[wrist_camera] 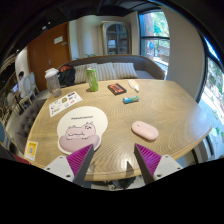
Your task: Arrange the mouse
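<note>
A pink computer mouse point(145, 130) lies on the round wooden table point(150, 105), ahead of my right finger and a little to its right. A round pale mouse mat with a cat drawing point(82, 128) lies on the table ahead of my left finger. My gripper point(113, 158) is open and empty, held over the near edge of the table, its purple pads point(80, 157) apart with only bare wood between them.
A green cup point(92, 77), a white jug point(53, 80), a printed sheet point(65, 102), a red-brown box point(117, 89), a small teal item point(130, 99) and a white item point(134, 85) stand farther back. A sofa and windows lie beyond the table.
</note>
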Available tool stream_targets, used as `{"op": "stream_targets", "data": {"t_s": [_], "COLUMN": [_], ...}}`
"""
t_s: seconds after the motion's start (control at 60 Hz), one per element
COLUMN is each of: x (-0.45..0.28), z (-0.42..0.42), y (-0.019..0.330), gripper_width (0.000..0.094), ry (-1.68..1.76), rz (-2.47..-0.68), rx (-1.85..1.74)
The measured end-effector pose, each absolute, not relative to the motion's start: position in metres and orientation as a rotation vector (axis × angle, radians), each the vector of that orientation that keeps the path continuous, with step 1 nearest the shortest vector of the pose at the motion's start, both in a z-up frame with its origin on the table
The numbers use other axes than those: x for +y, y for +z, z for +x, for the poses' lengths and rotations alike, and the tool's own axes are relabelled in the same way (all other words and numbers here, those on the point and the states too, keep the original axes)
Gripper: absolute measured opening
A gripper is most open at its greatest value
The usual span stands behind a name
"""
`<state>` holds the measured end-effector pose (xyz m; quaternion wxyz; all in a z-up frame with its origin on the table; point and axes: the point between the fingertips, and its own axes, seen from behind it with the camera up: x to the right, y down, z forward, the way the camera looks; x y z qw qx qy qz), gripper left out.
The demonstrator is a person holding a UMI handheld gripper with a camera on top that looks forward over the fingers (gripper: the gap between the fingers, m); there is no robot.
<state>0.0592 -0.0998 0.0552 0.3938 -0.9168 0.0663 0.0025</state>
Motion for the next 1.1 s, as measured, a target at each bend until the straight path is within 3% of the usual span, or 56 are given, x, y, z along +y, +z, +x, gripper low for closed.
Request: {"op": "stream_targets", "data": {"t_s": [0.2,0.45,0.617,0.7,0.8,0.983,1.1], "x": [-0.099,-0.059,-0.021,-0.003,0.014,0.018,0.017], "z": [0.138,0.190,0.198,0.204,0.210,0.214,0.212], "y": [0.026,-0.016,-0.016,-0.015,-0.015,-0.017,-0.016], "gripper_width": [0.0837,0.0839,0.0835,0.0751,0.0538,0.0476,0.0372], "ry": [-0.019,-0.048,0.039,0.035,0.020,-0.020,-0.034], "rz": [-2.305,-2.302,-2.243,-2.221,-2.205,-2.196,-2.271], "rx": [0.205,-0.047,-0.035,-0.018,0.016,0.110,0.171]}}
